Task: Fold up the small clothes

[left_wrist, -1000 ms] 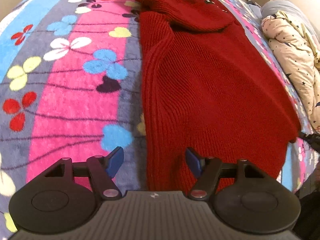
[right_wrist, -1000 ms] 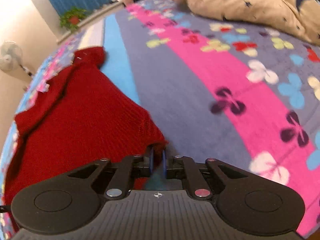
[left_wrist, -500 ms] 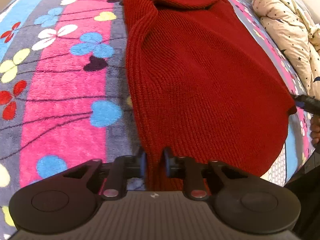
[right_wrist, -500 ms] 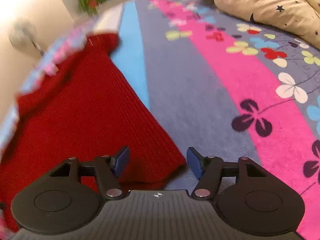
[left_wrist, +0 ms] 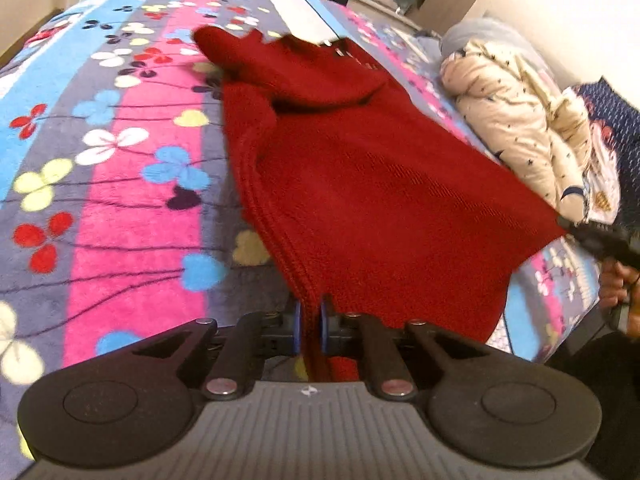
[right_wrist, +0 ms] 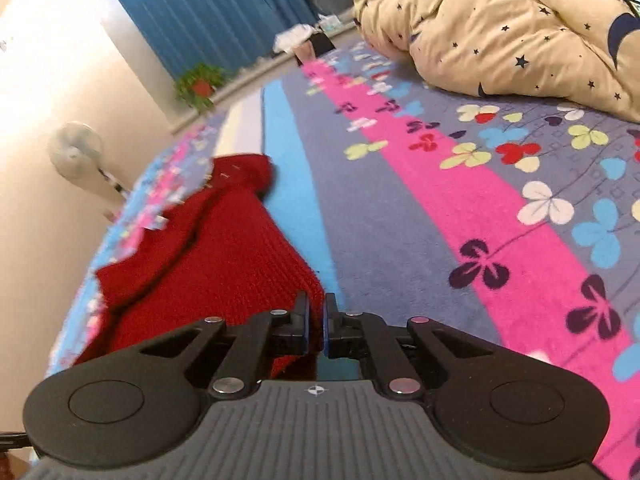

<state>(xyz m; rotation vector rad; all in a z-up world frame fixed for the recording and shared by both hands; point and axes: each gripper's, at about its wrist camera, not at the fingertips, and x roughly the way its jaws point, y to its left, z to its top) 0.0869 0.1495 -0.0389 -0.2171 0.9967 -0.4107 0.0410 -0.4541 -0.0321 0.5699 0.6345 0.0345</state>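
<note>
Red knit wool, soft and floppy: your sweater (left_wrist: pixel 360 184) lies on the flowery blanket (left_wrist: pixel 120 208), stretching away ahead of both jaws. Your left gripper (left_wrist: pixel 309 322) pinches one bottom corner, and your right gripper (right_wrist: pixel 315 326) has just closed on the other. The sweater looks light but saggy, so it will likely droop between them. Hold the thick hem and lift evenly.

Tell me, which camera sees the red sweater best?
The left wrist view. There the red sweater spreads across the middle, from the hem pinched in the left gripper to the far sleeve. The right wrist view shows only one narrow side of it, running away from the right gripper.
</note>
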